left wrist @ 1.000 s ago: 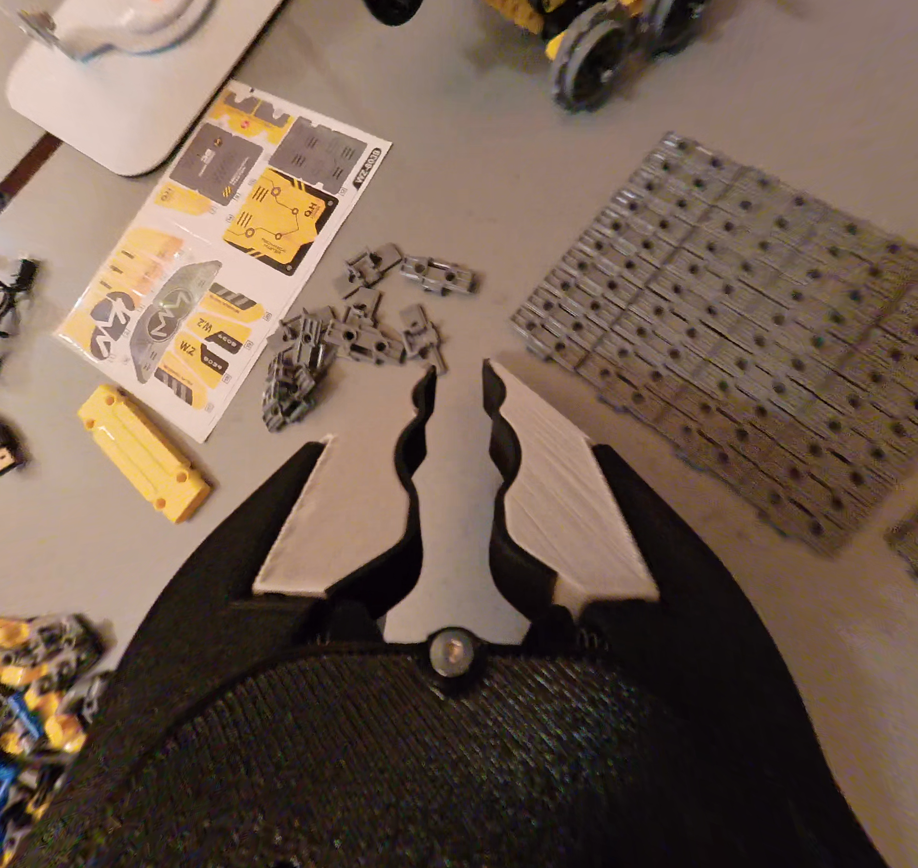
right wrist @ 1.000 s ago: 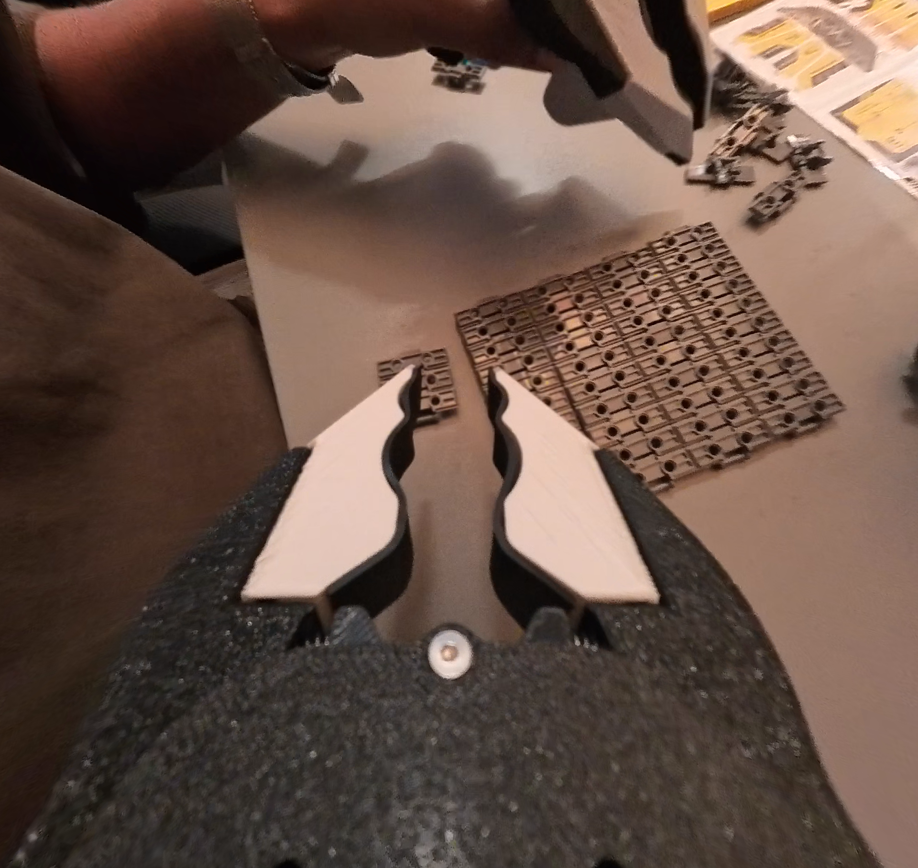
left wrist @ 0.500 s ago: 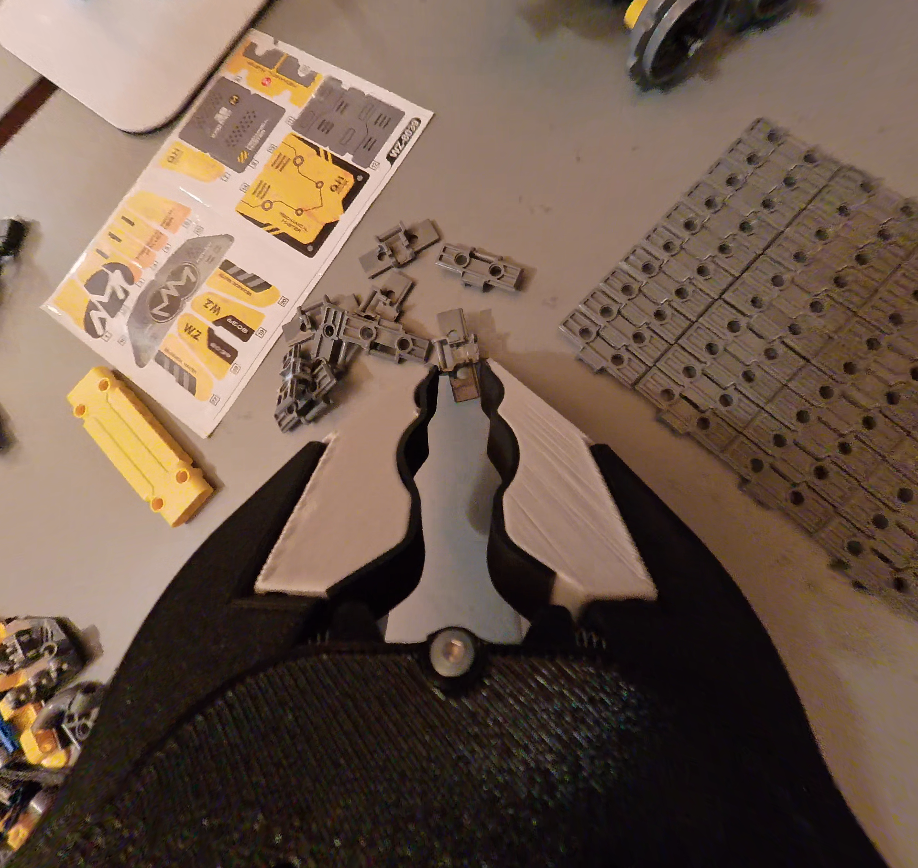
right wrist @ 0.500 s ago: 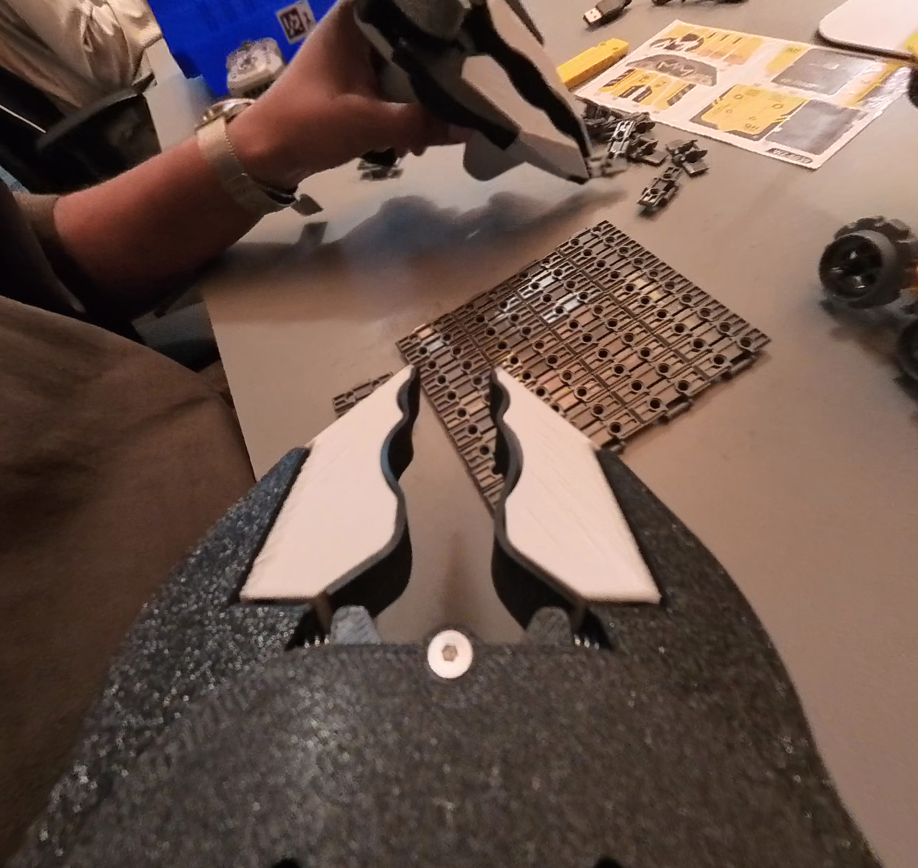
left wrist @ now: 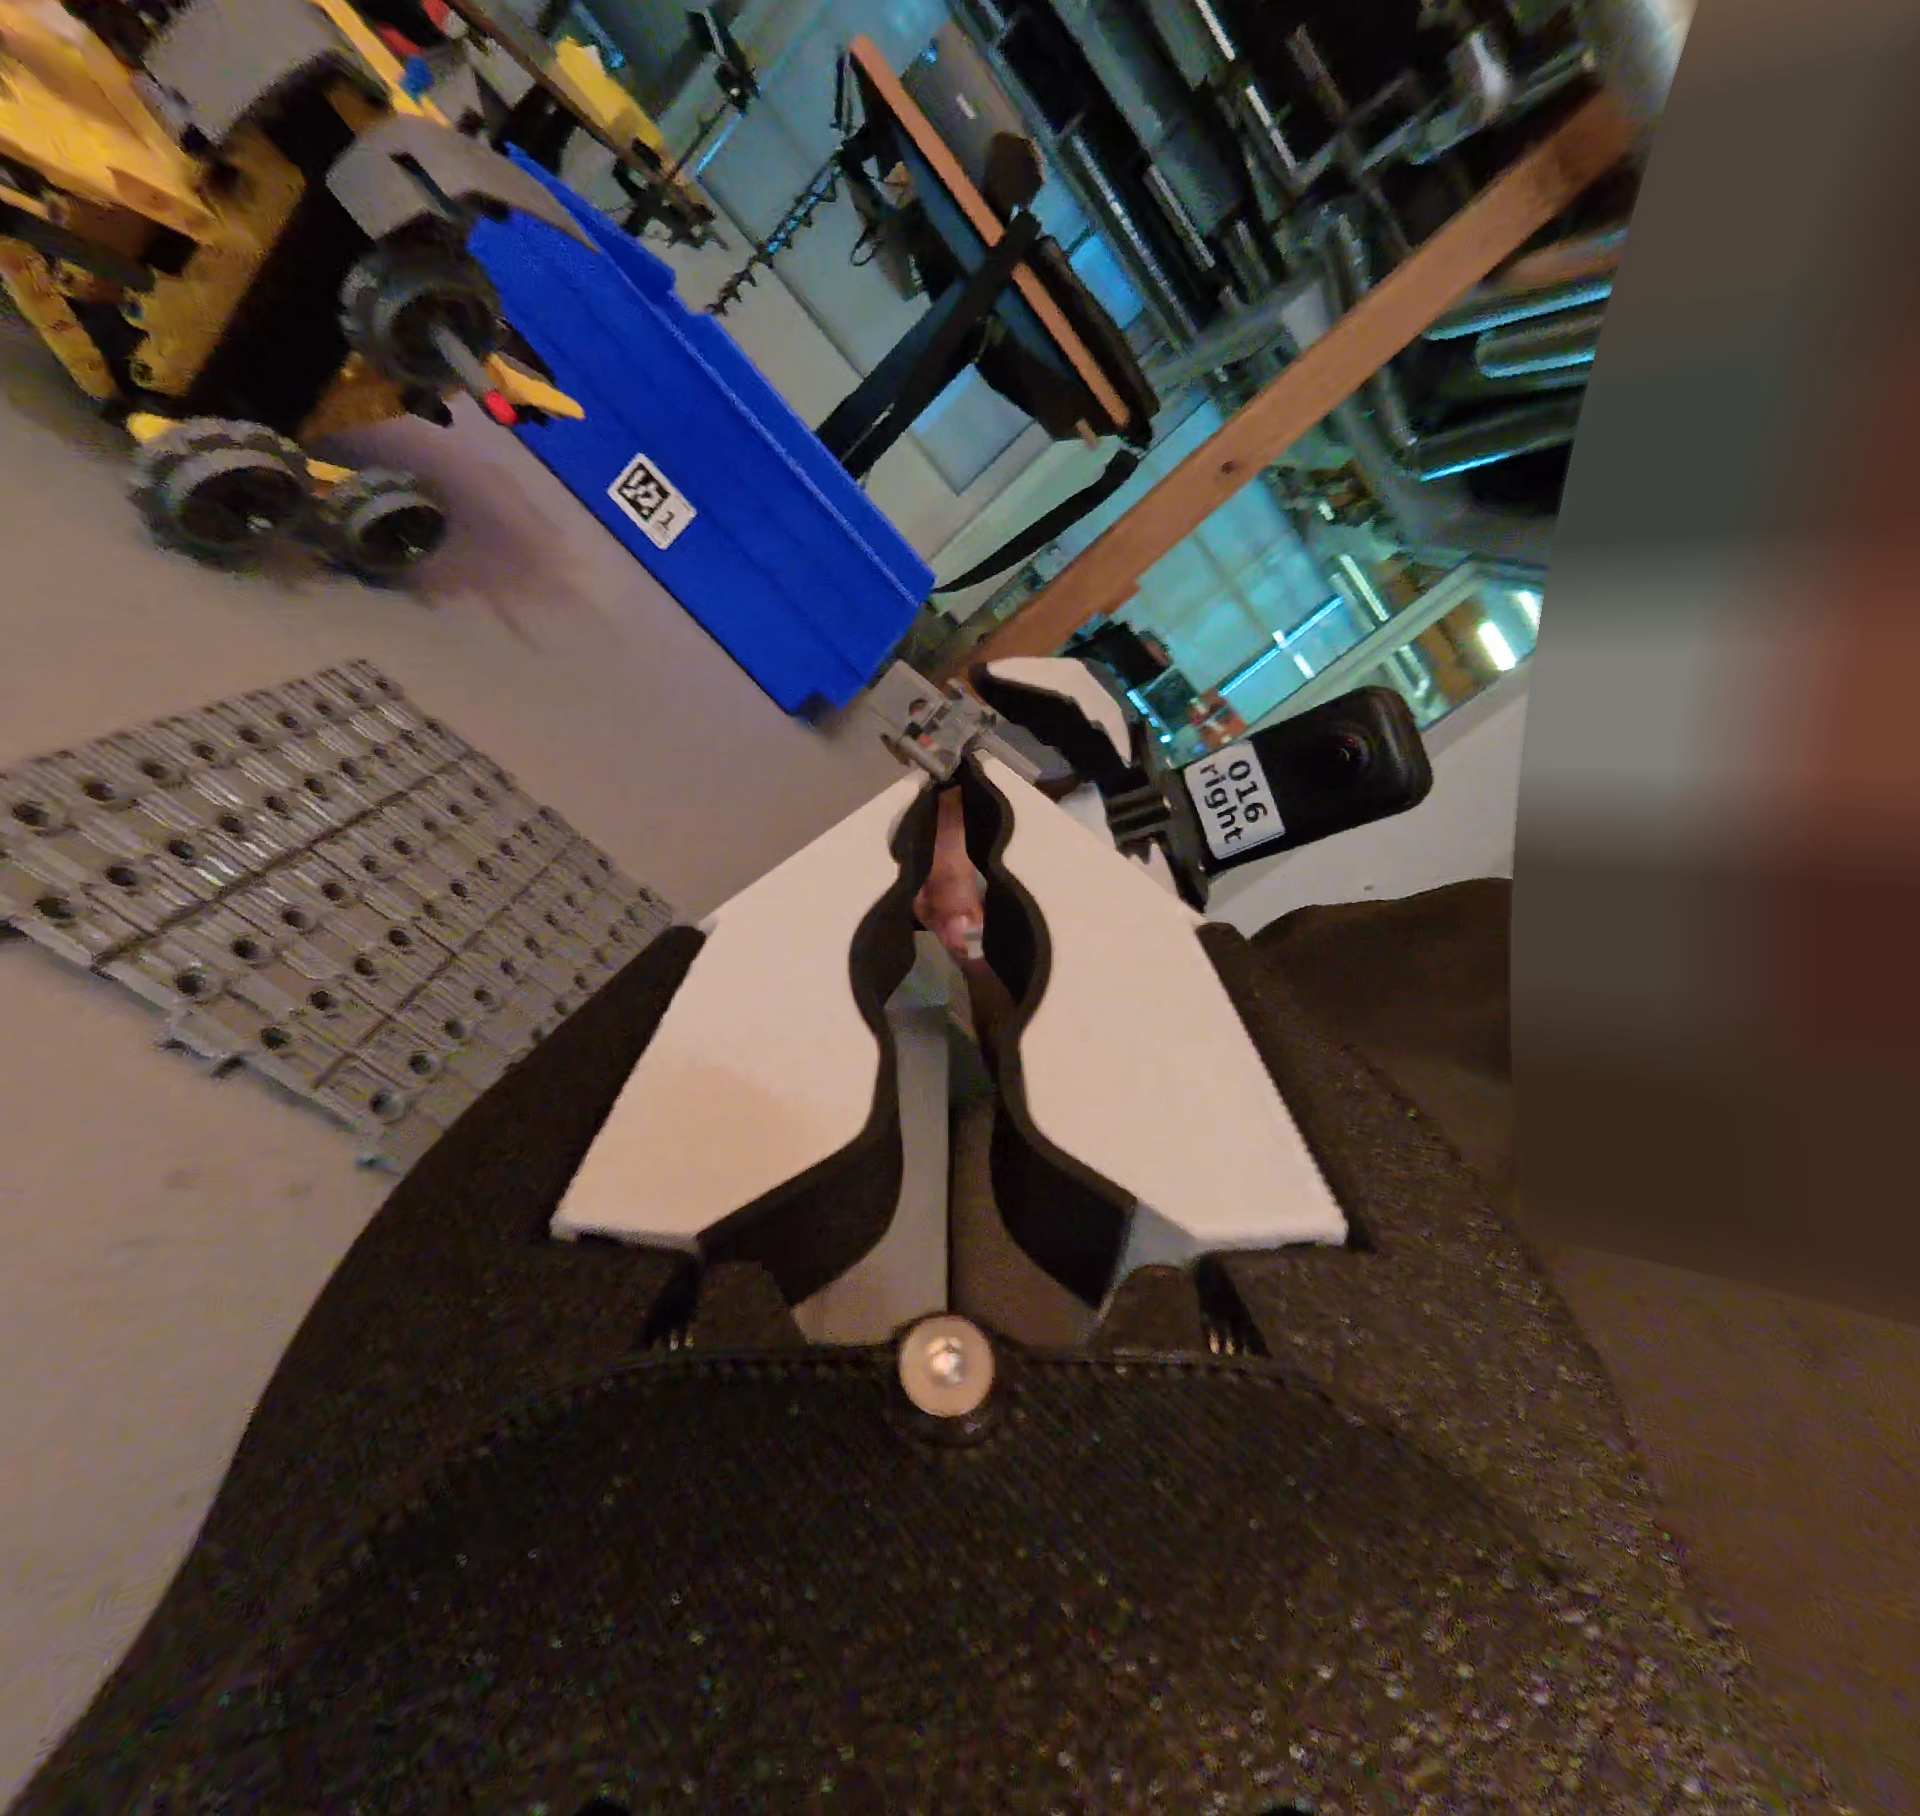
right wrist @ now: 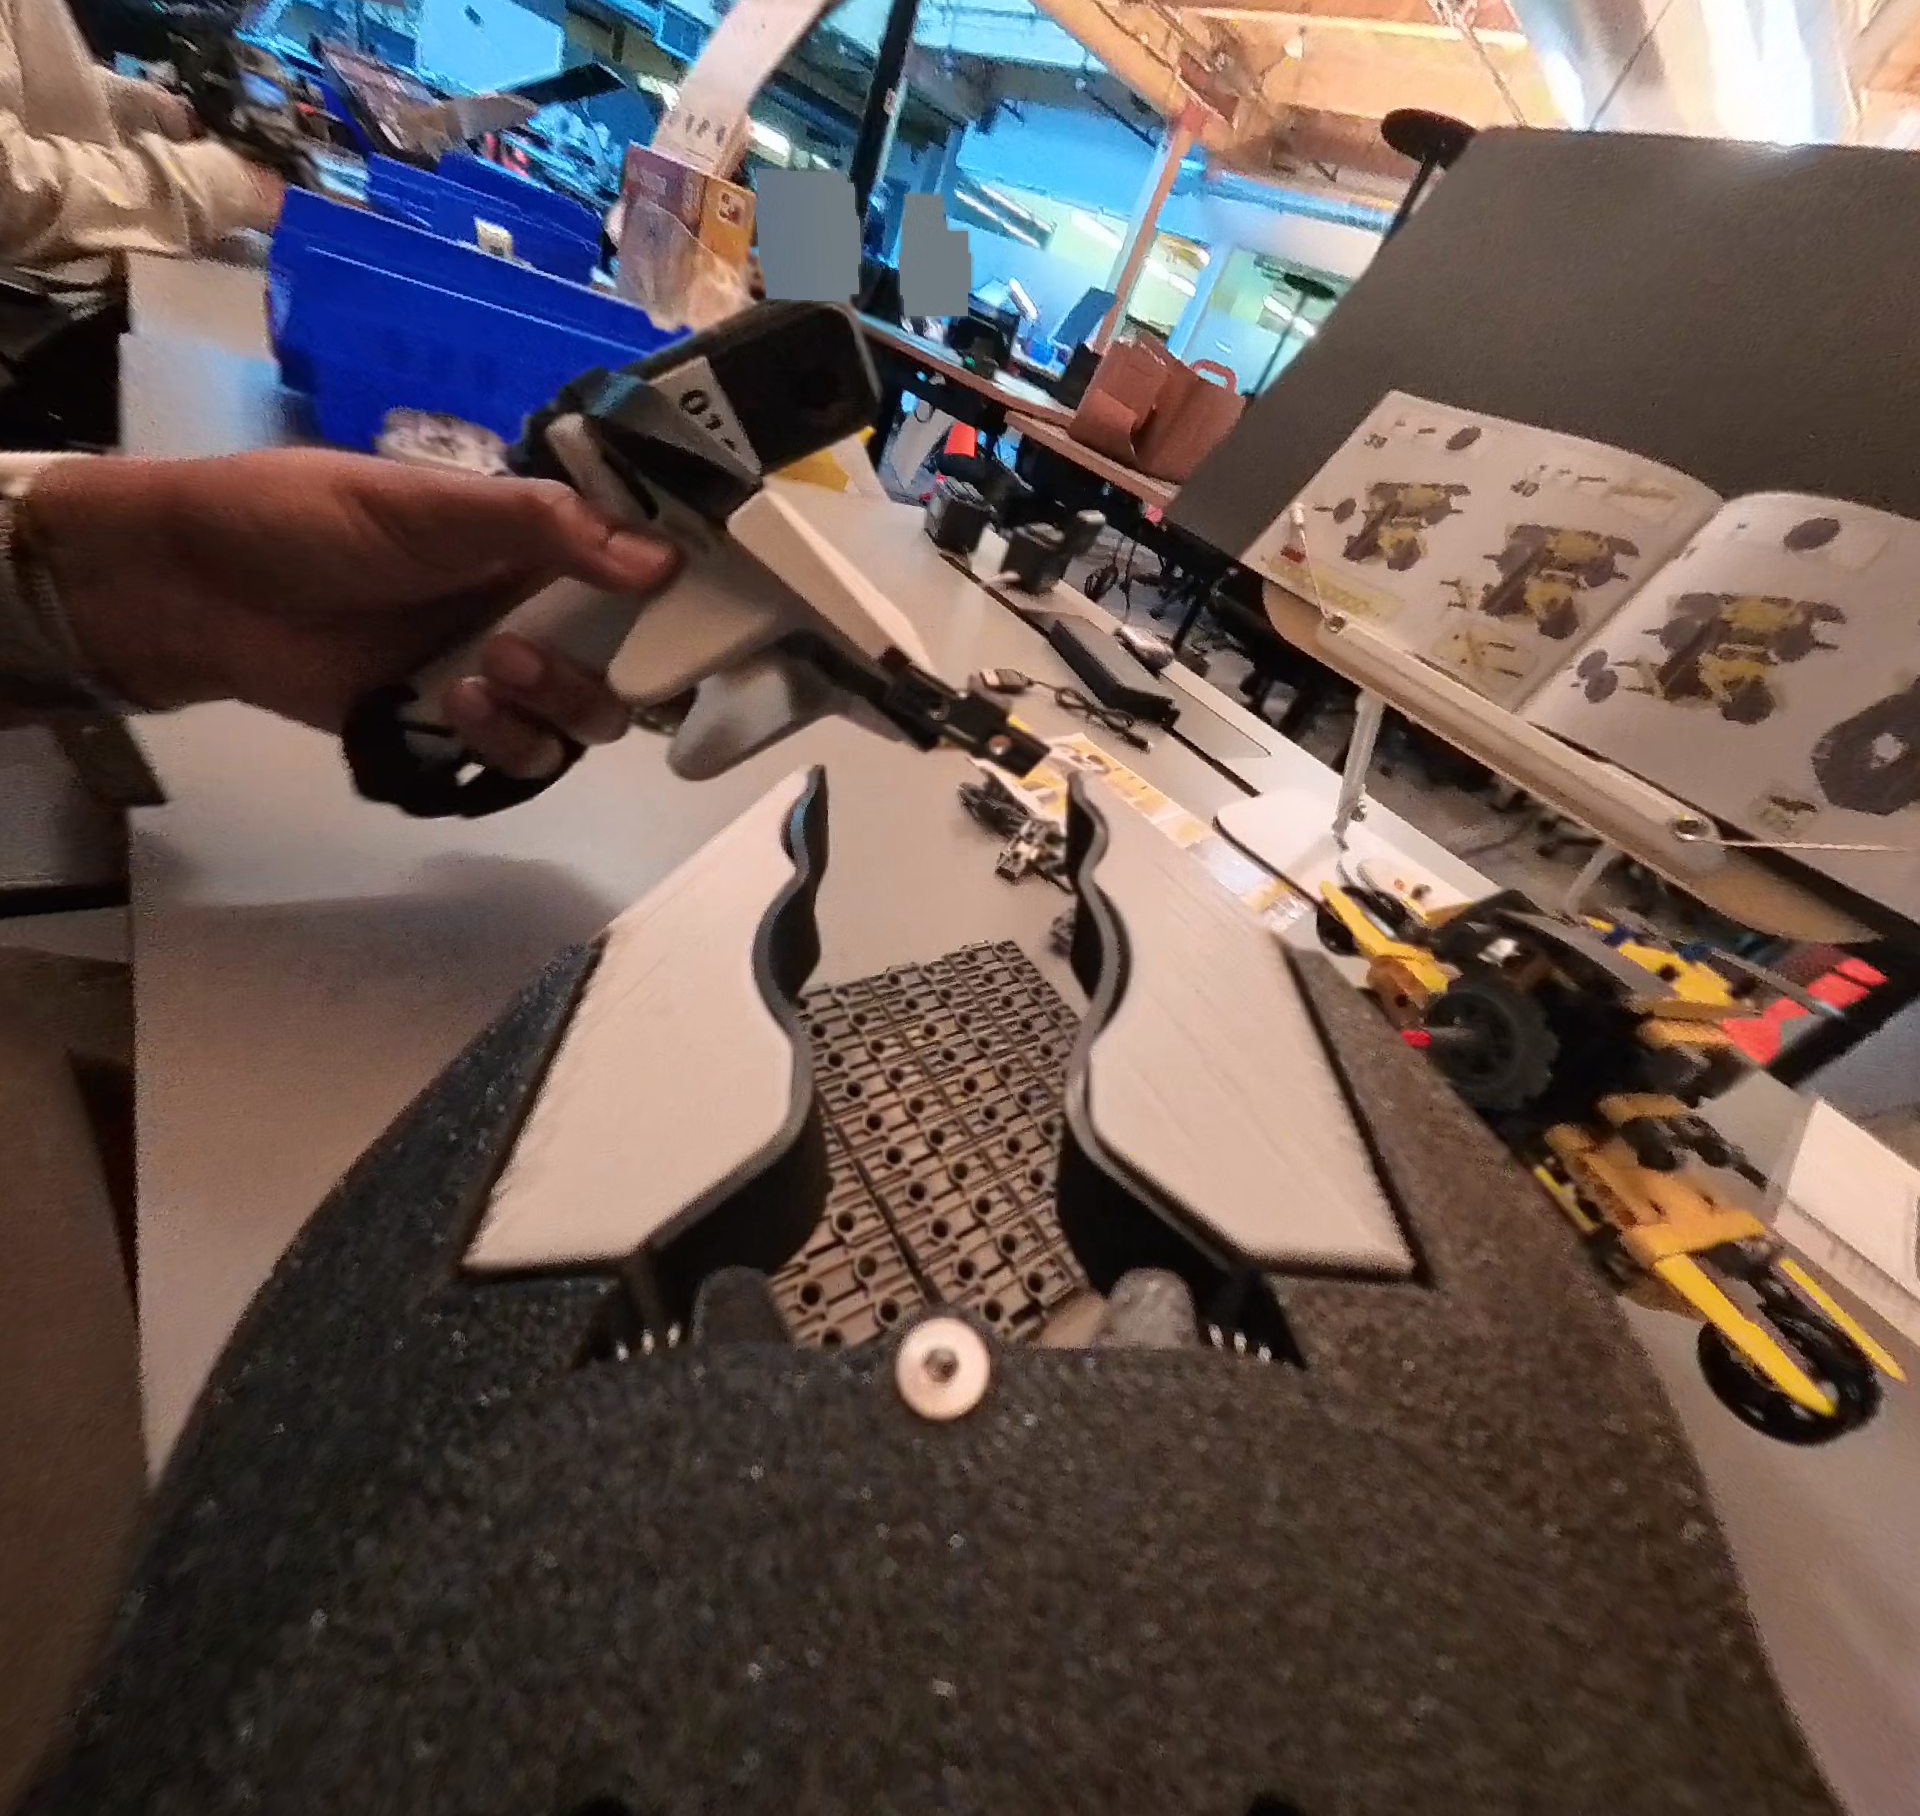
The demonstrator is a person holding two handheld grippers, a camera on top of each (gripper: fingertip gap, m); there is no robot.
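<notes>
My left gripper (left wrist: 943, 787) is shut on a small grey track link (left wrist: 935, 732) and holds it up in the air, off the table. In the right wrist view a hand holds this gripper (right wrist: 966, 712) at upper left, with the link (right wrist: 1013, 746) at its tips, just above and between my right fingertips. My right gripper (right wrist: 948, 798) is open and empty; its tips also show in the left wrist view (left wrist: 1023, 701), just behind the link. Below it lies a grey mat of joined track links (right wrist: 935, 1091), also in the left wrist view (left wrist: 291, 883).
A yellow and grey brick vehicle (right wrist: 1579, 1091) stands to the right of the mat, also in the left wrist view (left wrist: 208, 239). Loose grey links (right wrist: 1023, 836) and a sticker sheet (right wrist: 1132, 792) lie beyond. An open booklet (right wrist: 1558, 561) rests on a stand. A blue bin (left wrist: 707, 478) sits at the table's edge. My two grippers' fingertips are within a few centimetres of each other.
My left gripper closed on a grey link from the loose pile, lifted it and swung it up toward the right gripper. My right gripper opened wider and tilted up from the mat.
</notes>
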